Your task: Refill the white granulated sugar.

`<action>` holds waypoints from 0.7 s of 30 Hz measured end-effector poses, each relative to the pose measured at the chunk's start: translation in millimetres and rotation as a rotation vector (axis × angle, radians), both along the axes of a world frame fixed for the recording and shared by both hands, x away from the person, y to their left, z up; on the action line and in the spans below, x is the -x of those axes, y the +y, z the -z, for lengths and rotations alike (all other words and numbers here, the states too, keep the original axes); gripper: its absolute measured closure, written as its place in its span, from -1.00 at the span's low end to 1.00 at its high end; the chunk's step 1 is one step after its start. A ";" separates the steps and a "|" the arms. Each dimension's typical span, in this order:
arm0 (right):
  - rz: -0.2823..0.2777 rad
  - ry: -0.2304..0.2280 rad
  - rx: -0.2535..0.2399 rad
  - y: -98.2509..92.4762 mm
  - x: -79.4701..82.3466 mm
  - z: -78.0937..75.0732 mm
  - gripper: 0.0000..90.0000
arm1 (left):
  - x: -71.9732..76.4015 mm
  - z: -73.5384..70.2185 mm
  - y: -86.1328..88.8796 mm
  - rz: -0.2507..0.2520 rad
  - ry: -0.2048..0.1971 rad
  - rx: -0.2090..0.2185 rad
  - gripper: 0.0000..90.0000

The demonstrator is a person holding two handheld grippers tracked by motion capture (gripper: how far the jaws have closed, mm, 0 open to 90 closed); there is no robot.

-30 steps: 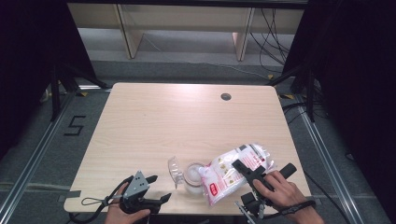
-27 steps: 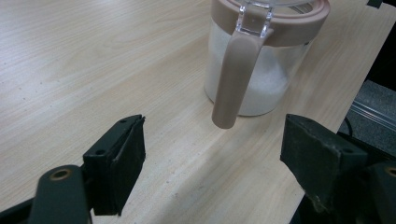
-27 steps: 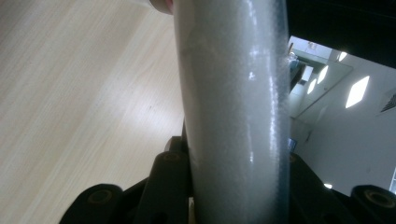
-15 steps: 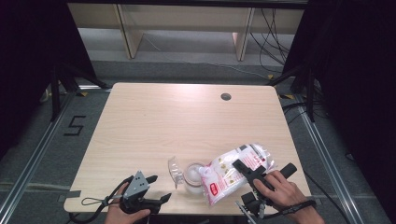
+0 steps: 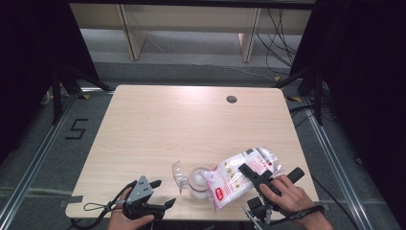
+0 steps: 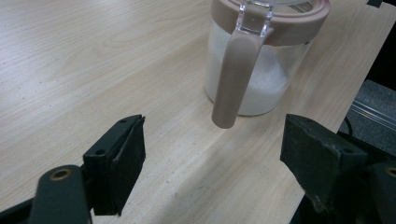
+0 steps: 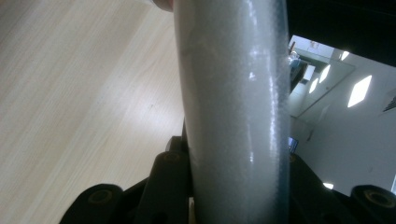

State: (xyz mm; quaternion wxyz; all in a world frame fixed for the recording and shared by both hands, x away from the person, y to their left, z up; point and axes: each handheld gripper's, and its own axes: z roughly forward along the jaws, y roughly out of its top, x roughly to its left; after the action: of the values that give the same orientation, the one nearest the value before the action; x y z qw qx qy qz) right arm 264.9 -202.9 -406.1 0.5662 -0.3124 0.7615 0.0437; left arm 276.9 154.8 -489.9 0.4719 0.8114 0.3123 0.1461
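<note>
No visible change across the frames, right tool (image 5: 253,173) clamped on bag (image 5: 238,175) as before, left tool (image 5: 160,194) same spot, jar (image 5: 197,182) unmoved

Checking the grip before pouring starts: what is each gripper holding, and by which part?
The right gripper is shut on the white bag, clamped across its middle. The left gripper is open, holding nothing.
</note>
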 end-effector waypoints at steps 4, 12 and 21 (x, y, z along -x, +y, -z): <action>0.001 0.000 0.001 -0.2 -0.1 -0.1 0.70 | 0.0 -0.1 0.0 -0.002 -0.002 0.001 -0.52; 0.010 0.019 -0.013 -1.3 -1.1 0.5 0.70 | 1.2 0.1 -0.7 -0.015 0.012 0.013 -0.52; 0.008 0.036 -0.030 -2.7 -3.3 2.6 0.70 | 1.4 0.1 -0.8 -0.018 0.015 0.015 -0.52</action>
State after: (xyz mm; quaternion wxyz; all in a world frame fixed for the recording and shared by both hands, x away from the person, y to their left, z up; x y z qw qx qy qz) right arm 268.3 -205.7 -408.8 0.5572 -0.2999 0.7721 0.0585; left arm 275.5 154.0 -490.0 0.4742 0.8063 0.3240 0.1418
